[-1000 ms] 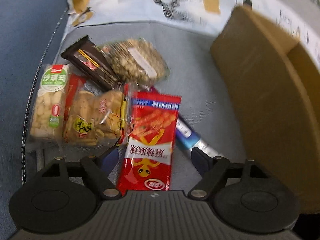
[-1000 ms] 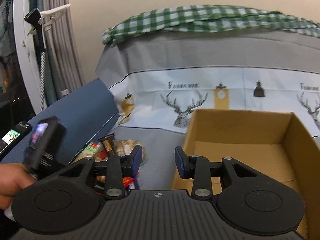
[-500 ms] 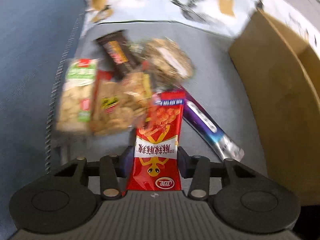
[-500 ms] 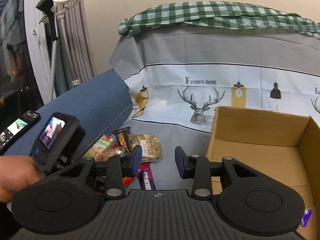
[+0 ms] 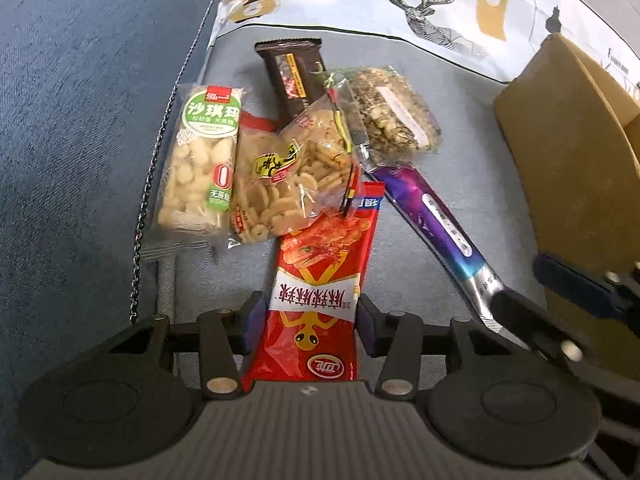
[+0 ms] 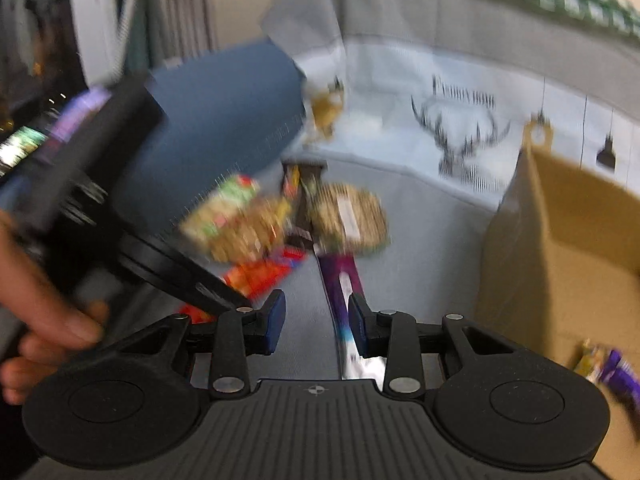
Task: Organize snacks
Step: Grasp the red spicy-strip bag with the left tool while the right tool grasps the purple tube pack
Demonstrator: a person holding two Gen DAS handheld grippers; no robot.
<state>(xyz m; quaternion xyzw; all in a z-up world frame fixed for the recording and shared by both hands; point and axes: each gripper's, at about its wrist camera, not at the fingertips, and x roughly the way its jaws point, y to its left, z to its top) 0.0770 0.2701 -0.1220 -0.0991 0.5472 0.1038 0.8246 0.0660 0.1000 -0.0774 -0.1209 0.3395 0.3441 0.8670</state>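
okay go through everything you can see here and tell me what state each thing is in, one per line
left gripper: shut on the red snack packet
red snack packet: sealed, flat, top under the cracker bag
right gripper: open over the purple packet
purple packet: sealed, lying flat
cracker bag: sealed
cardboard box: open

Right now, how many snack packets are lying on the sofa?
6: green-label biscuits, cracker bag, brown bar, seed brittle, purple stick, red packet between the left tool's fingers. More may hide underneath.
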